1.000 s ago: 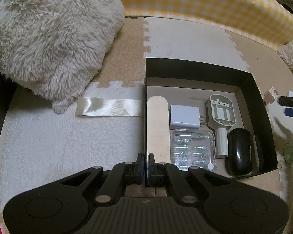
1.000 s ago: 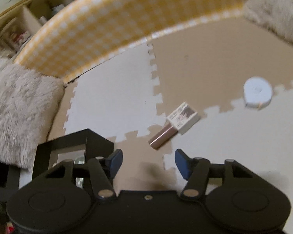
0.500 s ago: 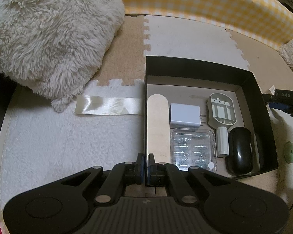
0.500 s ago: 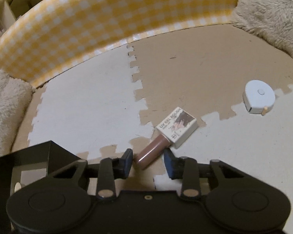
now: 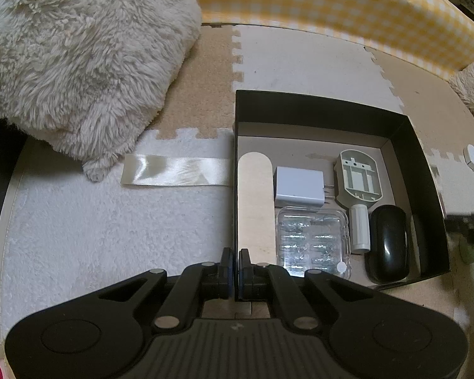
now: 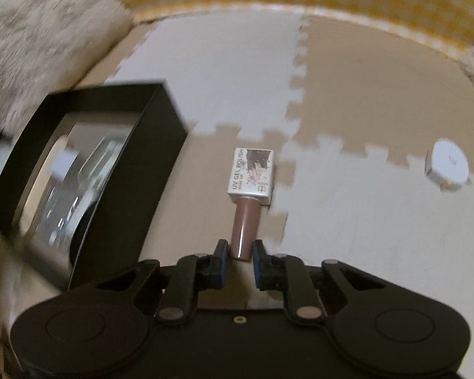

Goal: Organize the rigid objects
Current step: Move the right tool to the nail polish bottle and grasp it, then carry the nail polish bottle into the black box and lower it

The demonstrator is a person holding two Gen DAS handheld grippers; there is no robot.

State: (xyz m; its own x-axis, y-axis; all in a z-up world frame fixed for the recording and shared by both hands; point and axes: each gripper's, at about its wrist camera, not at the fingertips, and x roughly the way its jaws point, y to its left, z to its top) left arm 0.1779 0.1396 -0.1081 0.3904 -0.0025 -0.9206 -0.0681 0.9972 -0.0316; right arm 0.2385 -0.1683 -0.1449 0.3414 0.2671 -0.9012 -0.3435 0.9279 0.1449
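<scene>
A black box (image 5: 423, 170) holds a nail file (image 5: 256, 202), a white charger (image 5: 298, 186), a clear plastic case (image 5: 312, 243), a grey handled part (image 5: 358, 183) and a black mouse (image 5: 387, 243). My left gripper (image 5: 235, 260) is shut on the box's left wall near the front corner. My right gripper (image 6: 240, 252) is shut on the pink cap of a UV gel polish bottle (image 6: 251, 180), which points away from me to the right of the box (image 6: 110, 170).
A fluffy cushion (image 5: 79, 63) lies at the left, a satin ribbon (image 5: 177, 173) beside the box. A white round tape measure (image 6: 448, 164) lies on the foam mat at the right. A yellow checked wall (image 5: 331, 3) runs along the back.
My right gripper closed on the gel polish bottle's cap and swung it toward the box. The left gripper has stayed on the box wall.
</scene>
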